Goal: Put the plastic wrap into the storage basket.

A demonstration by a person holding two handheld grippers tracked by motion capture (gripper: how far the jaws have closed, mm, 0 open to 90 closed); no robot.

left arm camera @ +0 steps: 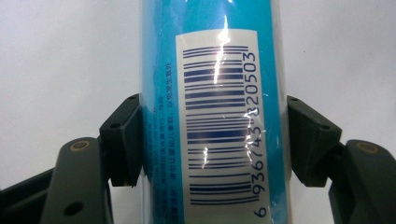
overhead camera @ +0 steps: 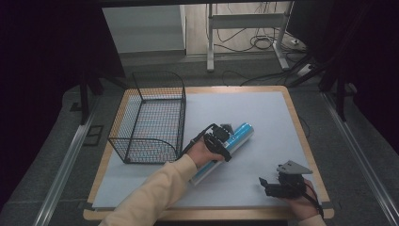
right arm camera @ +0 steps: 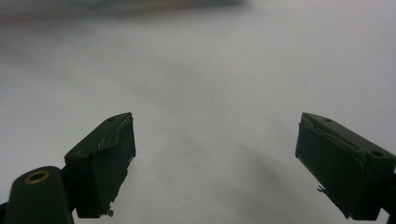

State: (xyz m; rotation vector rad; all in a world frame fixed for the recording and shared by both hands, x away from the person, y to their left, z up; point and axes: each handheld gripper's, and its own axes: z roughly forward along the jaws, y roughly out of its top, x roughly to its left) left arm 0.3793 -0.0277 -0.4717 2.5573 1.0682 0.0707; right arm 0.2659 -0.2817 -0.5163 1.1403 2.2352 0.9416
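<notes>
A blue tube with a white barcode label lies slanted on the white mat, just right of the basket. My left gripper sits over the tube's middle. In the left gripper view its two black pads press against both sides of the tube, so the left gripper is shut on it. My right gripper rests near the table's front right corner. It stands open with bare mat between its jaws.
A black wire basket stands on the left part of the white mat, close to the tube's near end. The wooden table edge runs along the right. Desk legs and cables lie on the floor beyond.
</notes>
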